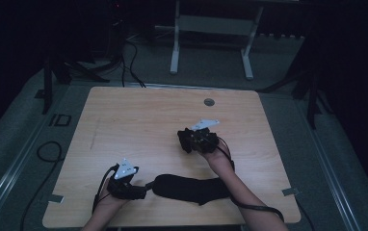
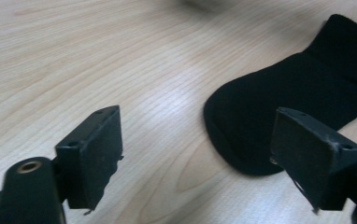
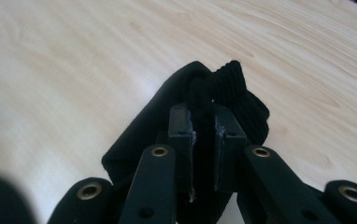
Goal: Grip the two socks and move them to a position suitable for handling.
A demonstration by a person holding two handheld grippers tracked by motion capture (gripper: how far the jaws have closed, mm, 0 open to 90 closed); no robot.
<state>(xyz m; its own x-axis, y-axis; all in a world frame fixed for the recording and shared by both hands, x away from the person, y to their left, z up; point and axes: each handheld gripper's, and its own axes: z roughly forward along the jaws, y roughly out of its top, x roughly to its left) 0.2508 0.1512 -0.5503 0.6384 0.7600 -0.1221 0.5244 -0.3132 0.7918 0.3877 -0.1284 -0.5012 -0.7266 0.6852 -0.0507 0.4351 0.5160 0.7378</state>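
From the high view, you have two black socks on the wooden counter [image 1: 138,115]. One sock [image 1: 191,188] lies flat near your edge, its long axis running left to right, the rounded end pointing toward your left gripper [image 1: 146,185]. The second sock [image 1: 186,140] is bunched at the tip of your right gripper [image 1: 188,142], nearer the middle of the counter. No writing or label can be read on either sock.

In the left gripper view, your left gripper [image 2: 214,163] has its fingers [image 2: 95,154] spread wide with nothing between them, low over the counter [image 2: 97,56]; the flat sock [image 2: 284,107] lies just ahead and to the right, its rounded end nearest the fingers.

In the right gripper view, your right gripper [image 3: 206,144] has its fingers [image 3: 181,140] narrow, pinching the ribbed cuff of the bunched sock [image 3: 167,112], which rests on the counter [image 3: 74,70].
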